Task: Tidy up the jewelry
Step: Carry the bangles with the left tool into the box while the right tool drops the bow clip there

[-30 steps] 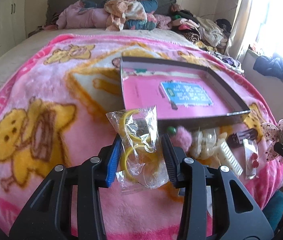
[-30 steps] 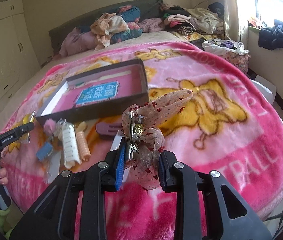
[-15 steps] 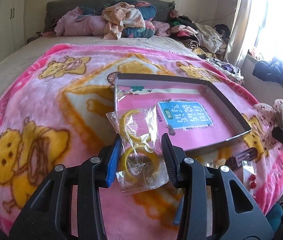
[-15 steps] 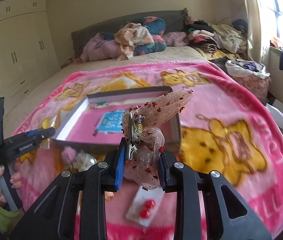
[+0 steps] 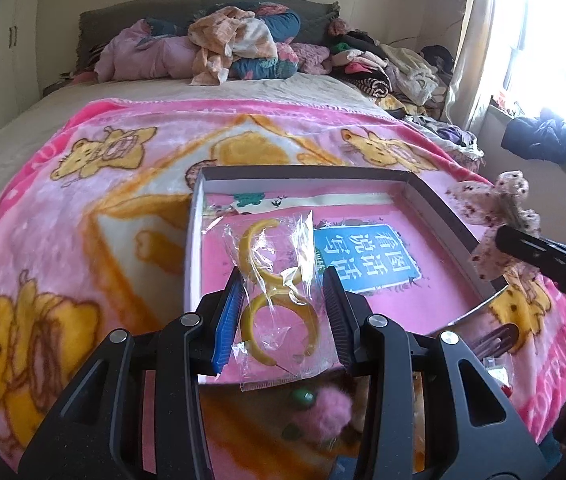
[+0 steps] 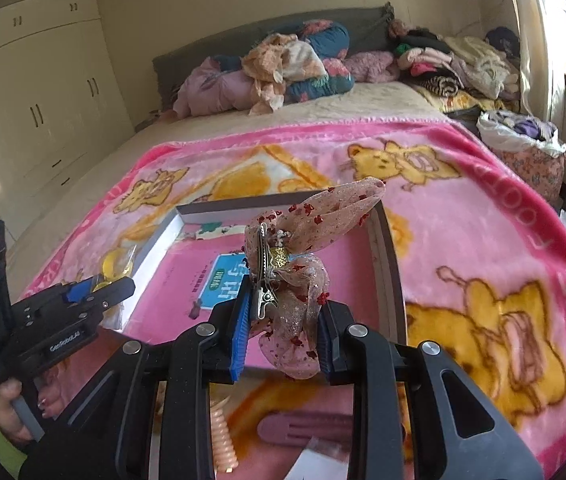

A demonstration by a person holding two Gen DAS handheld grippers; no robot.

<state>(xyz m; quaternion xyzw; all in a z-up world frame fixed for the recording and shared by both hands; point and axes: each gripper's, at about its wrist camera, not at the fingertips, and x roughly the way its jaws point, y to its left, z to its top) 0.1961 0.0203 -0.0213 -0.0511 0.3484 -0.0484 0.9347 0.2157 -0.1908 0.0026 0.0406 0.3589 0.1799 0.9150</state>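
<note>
- My left gripper point(image 5: 283, 316) has its jaws closed on a clear plastic packet point(image 5: 279, 300); the blue-padded finger presses one side and the black ribbed finger the other.
- The packet is crinkled and glossy, and inside it sit two yellow crescent-shaped hoop earrings point(image 5: 271, 280), one above the other, the lower one level with my fingertips.
- I hold the packet in the air over the near left part of the shallow box point(image 5: 443, 208), its lower edge hanging past the box's near wall.
- The box has dark outer walls, a white inner wall on the left, and a pink floor printed with a blue label bearing Chinese characters point(image 5: 367, 256).
- My right gripper point(image 6: 283, 320) has its jaws clamped on a sheer pink bow hair clip point(image 6: 299, 264).
- The bow is gauzy mesh dotted with dark red specks, with one long loop sticking up to the right and a bunched loop drooping between my fingers; a metal alligator clip point(image 6: 263, 276) with a gold glittery knot runs down its left side.
- The bow is up in the air above the near right part of the box, not touching it.
- The box lies on a pink bear-print blanket point(image 6: 483, 208) spread over the bed.
- On the blanket just in front of the box lie a pink pompom point(image 5: 329, 412), green beads point(image 5: 303, 398), a peach spiral hair coil point(image 6: 223, 440) and a mauve hair clip point(image 6: 299, 428).
</note>
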